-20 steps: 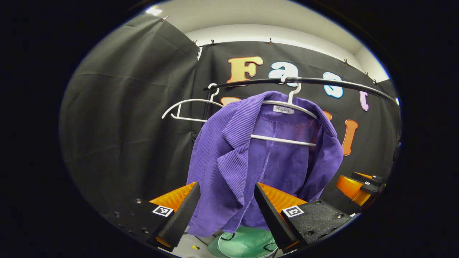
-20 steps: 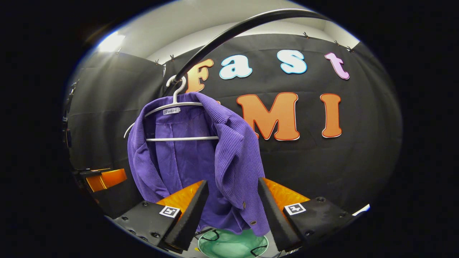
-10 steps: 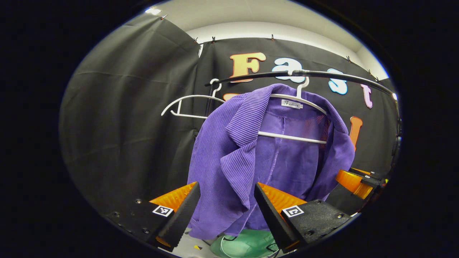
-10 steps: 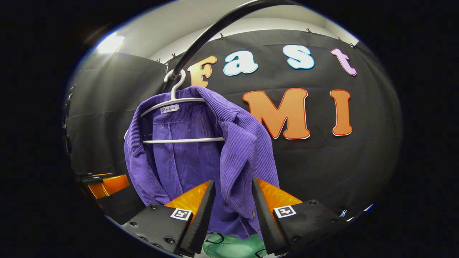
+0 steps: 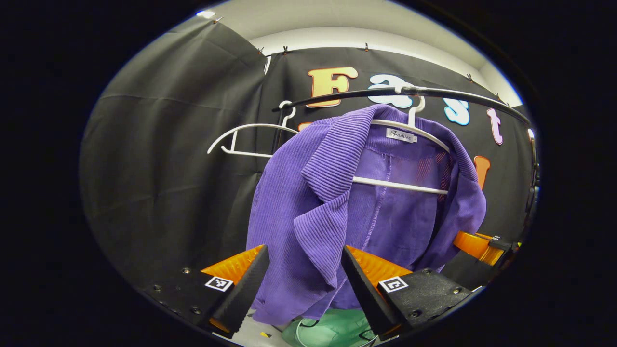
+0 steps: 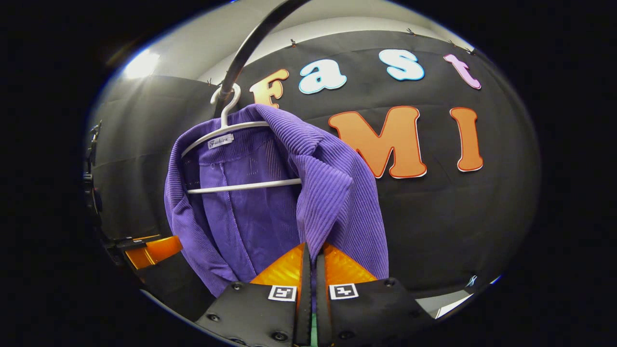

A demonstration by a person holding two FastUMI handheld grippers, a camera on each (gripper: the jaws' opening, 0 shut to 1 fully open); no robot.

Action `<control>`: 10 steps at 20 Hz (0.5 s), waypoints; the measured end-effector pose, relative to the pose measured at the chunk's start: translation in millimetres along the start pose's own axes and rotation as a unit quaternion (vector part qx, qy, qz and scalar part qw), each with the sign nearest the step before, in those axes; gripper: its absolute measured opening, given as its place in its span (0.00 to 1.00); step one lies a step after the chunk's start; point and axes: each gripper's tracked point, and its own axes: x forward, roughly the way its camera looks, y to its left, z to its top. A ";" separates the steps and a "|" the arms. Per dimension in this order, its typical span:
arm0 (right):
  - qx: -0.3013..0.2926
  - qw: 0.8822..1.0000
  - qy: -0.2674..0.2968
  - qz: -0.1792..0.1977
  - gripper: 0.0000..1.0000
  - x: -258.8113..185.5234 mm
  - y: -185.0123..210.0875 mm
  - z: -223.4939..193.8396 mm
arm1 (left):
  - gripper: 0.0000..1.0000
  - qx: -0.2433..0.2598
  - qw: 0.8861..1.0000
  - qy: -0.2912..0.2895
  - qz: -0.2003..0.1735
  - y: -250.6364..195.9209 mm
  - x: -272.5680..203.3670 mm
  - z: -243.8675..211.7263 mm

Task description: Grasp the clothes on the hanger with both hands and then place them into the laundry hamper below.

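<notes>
A purple ribbed jacket (image 5: 308,202) hangs on a white hanger (image 5: 409,127) from a black rail (image 5: 434,94). My left gripper (image 5: 303,262) is open, its fingers standing on either side of the jacket's hanging lapel without pressing it. In the right gripper view the jacket (image 6: 250,212) hangs on the same hanger (image 6: 226,127), and my right gripper (image 6: 312,255) is shut on the lower edge of its other front panel. The green laundry hamper (image 5: 332,327) lies on the floor below the jacket. The right gripper (image 5: 477,246) also shows past the jacket's far side.
An empty white hanger (image 5: 246,140) hangs on the rail left of the jacket. Black cloth walls close in behind and to the left. The left gripper (image 6: 154,248) shows at the left of the right gripper view.
My right gripper has closed from open onto the jacket's front panel. Both grippers have moved closer to the jacket, and the left one stays open around the lapel.
</notes>
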 end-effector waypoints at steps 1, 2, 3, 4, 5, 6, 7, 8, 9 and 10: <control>0.003 1.000 -0.004 0.003 0.10 -2.7 -0.8 3.2 | 0.94 -0.002 1.000 -0.001 -0.004 -2.3 3.3 -0.5; 0.009 1.000 -0.001 0.007 0.08 -1.0 0.0 3.8 | 0.94 -0.004 1.000 -0.003 -0.007 -3.6 6.3 0.2; 0.017 1.000 0.004 0.011 0.08 0.4 0.2 3.4 | 0.89 -0.007 1.000 -0.005 -0.010 -5.3 9.2 1.1; 0.021 1.000 0.009 0.012 0.08 1.3 -0.2 3.1 | 0.87 -0.010 1.000 -0.004 -0.012 -4.7 14.3 -0.2; 0.022 1.000 0.011 0.011 0.08 4.1 -1.7 2.6 | 0.83 -0.012 1.000 -0.002 -0.013 -5.3 17.5 -0.9; 0.019 1.000 0.013 0.010 0.08 4.4 -2.7 1.6 | 0.86 -0.014 1.000 0.001 -0.014 -6.8 22.3 -1.5; 0.014 1.000 0.016 0.006 0.08 6.0 -4.1 0.2 | 0.77 -0.016 1.000 0.002 -0.017 -7.9 25.7 -2.1; 0.008 1.000 0.018 0.004 0.08 6.4 -5.6 -1.0 | 0.74 -0.017 1.000 0.001 -0.019 -8.6 28.1 -0.8; 0.005 1.000 0.021 0.004 0.08 7.7 -5.2 -1.6 | 0.72 -0.017 1.000 -0.001 -0.020 -9.5 32.7 -0.6; 0.004 1.000 0.023 0.006 0.08 8.4 -4.0 -2.6 | 0.65 -0.016 1.000 -0.003 -0.021 -9.7 35.6 0.0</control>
